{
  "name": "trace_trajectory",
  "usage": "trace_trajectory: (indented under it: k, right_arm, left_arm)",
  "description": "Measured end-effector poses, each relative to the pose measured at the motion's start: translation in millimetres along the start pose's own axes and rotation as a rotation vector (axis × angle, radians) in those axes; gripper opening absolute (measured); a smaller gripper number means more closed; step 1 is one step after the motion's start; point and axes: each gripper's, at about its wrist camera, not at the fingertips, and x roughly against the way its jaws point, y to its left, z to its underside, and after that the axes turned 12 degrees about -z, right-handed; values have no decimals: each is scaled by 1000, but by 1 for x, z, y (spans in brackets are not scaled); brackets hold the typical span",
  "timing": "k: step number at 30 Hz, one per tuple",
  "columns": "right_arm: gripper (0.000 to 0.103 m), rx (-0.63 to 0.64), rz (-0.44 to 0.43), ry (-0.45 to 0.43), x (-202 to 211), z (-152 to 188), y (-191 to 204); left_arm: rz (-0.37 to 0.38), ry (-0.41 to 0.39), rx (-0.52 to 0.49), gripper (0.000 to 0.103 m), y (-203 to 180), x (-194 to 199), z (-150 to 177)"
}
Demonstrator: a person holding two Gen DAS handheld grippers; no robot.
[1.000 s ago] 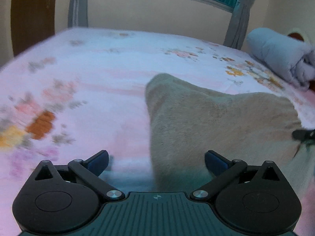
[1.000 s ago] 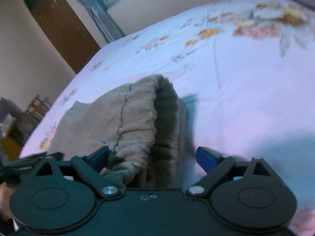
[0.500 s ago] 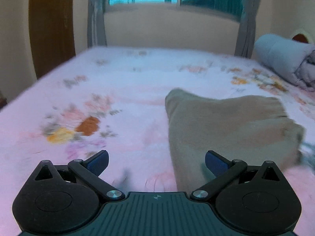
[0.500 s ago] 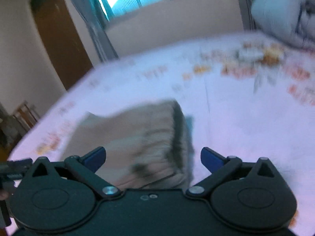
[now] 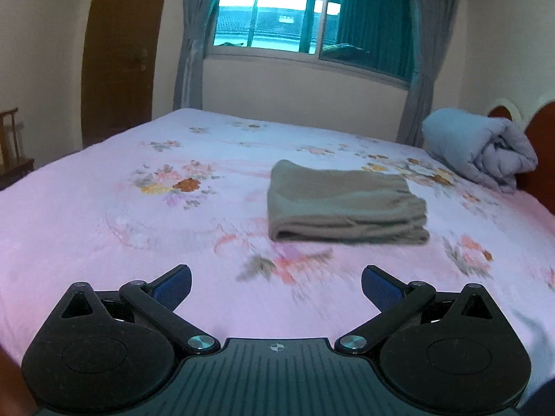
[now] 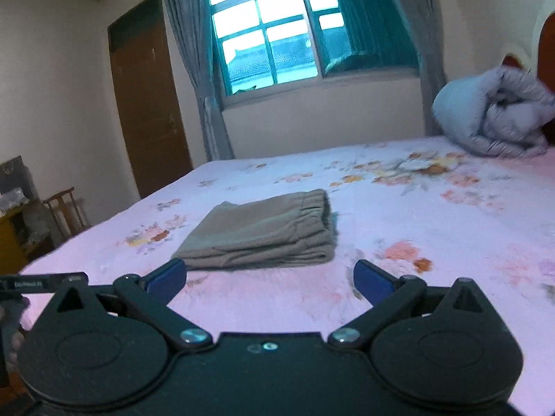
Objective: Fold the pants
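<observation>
The grey-brown pants (image 5: 343, 204) lie folded in a compact stack on the pink floral bed sheet (image 5: 138, 228); they also show in the right wrist view (image 6: 267, 232), with the elastic waistband at the right end. My left gripper (image 5: 275, 286) is open and empty, held back from the pants near the bed's front edge. My right gripper (image 6: 269, 277) is open and empty, just short of the stack's near edge. The tip of the left gripper (image 6: 41, 282) shows at the left of the right wrist view.
A rolled blue-grey duvet (image 5: 482, 152) lies at the head of the bed by the red headboard (image 5: 541, 163). A window with grey curtains (image 5: 312, 20) is behind the bed. A brown door (image 5: 118, 52) and a wooden chair (image 6: 66, 208) stand at the left.
Both grippers have pulled back and up from the pants, which they were close over a second ago. The pants now lie folded and untouched farther ahead.
</observation>
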Motion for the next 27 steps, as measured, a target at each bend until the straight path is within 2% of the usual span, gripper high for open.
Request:
trace_trajectory:
  k: [5,9,12,14,17,23,27]
  right_arm:
    - [97,29,34,-1,32,19,15]
    - [97,63,42,-27,48,34,27]
    - [97,78,55,-71,54,36,37]
    - [97,95,54,-60,49,38,42]
    - [97,105,51,-56,44,38,47]
    - [97,75,49,1,28,42,45]
    - [97,130,41,23,23,46,58]
  left_arm:
    - [30,-53,-34,103,-11,45,26]
    - [16,-125,-75,103,-17,75,41]
    - [-5,-142,-61,103,-18,84,48]
    - [-7,-159,-48,103,-18,92,46]
    - [19,-157,-32,103,-19,94,50]
    - [25,-134,-37,103,-24,85,51]
    - [33,-131,-46,103,-28,86,52]
